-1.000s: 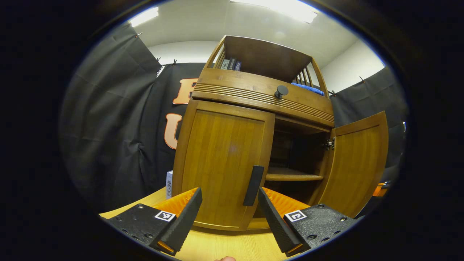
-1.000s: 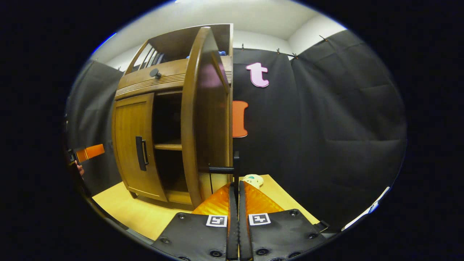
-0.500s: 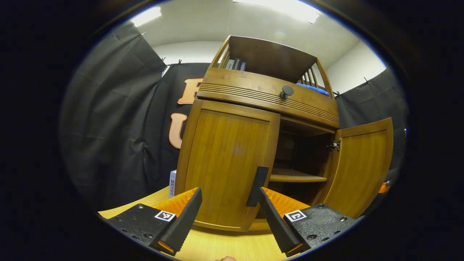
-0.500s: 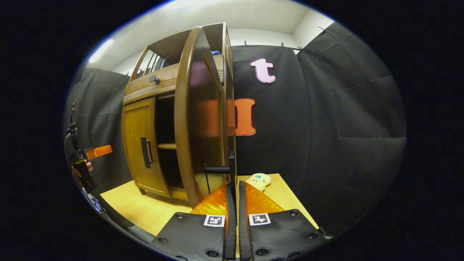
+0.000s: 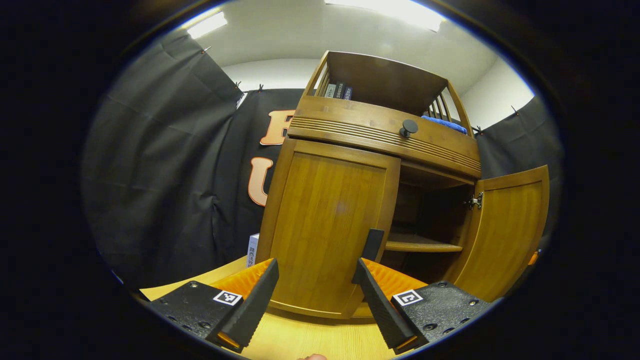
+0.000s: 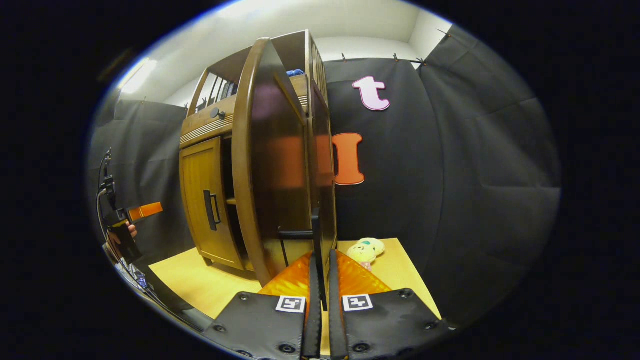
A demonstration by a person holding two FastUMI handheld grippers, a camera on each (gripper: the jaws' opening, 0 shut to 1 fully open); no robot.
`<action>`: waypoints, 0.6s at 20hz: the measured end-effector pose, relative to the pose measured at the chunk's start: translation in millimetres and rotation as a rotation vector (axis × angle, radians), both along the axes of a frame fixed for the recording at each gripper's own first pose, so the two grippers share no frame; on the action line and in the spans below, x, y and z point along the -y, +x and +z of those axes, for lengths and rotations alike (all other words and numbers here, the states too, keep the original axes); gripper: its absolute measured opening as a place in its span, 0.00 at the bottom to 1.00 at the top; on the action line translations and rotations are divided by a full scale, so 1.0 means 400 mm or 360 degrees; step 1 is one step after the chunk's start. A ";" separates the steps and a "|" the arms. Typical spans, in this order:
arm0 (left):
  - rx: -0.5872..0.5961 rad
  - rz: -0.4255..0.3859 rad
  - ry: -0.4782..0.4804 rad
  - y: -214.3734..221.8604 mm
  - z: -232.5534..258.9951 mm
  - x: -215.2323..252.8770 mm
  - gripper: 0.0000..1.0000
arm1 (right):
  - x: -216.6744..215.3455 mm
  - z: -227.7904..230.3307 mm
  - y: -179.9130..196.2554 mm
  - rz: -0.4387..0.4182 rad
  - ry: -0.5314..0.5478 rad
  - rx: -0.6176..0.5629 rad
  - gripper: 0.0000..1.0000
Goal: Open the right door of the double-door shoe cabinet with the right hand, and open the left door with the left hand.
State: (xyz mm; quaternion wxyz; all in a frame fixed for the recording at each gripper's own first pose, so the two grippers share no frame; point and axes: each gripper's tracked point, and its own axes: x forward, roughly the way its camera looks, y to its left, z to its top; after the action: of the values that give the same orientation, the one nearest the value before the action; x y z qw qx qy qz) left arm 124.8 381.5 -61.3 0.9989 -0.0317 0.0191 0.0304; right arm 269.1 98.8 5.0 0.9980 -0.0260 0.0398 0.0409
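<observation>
The wooden shoe cabinet (image 5: 380,125) stands on a table. Its left door (image 5: 325,225) is closed, and that door's dark handle (image 5: 373,242) sits just above the tip of one finger. My left gripper (image 5: 315,272) is open, a short way in front of that door, with nothing between its fingers. The right door (image 5: 505,235) is swung wide open. In the right gripper view I see its outer face (image 6: 280,165), and my right gripper (image 6: 320,262) is shut on its thin dark handle (image 6: 315,232). My left gripper (image 6: 142,211) also appears far left there, held by a hand (image 6: 129,231).
A small plush toy (image 6: 367,248) lies on the tabletop (image 6: 200,285) beyond the open door. A white box (image 5: 252,249) stands left of the cabinet. The drawer above has a round knob (image 5: 408,127). Books (image 5: 337,91) and a blue cloth (image 5: 445,124) rest on top.
The right door has swung further open with my right gripper on its handle. The cabinet has drifted right in the left gripper view; my left gripper stays open.
</observation>
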 end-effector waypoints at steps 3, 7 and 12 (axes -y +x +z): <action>0.0008 -0.0021 -0.0019 0.004 0.001 0.019 0.92 | 0.001 -0.002 -0.004 -0.0031 -0.0029 0.0012 0.14; 0.0016 -0.0086 -0.0015 0.021 -0.003 0.056 0.92 | 0.006 -0.040 -0.058 -0.0127 -0.0003 -0.0024 0.14; -0.0038 -0.0208 -0.0035 0.065 -0.036 0.110 0.92 | 0.042 -0.041 -0.151 -0.0363 0.0001 -0.0016 0.13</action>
State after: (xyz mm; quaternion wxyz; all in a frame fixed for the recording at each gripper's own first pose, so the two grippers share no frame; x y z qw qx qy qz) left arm 150.9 337.7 -75.8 0.9980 -0.0411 0.0335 -0.0346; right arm 208.8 82.0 -11.3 0.9960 -0.0209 0.0475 -0.0729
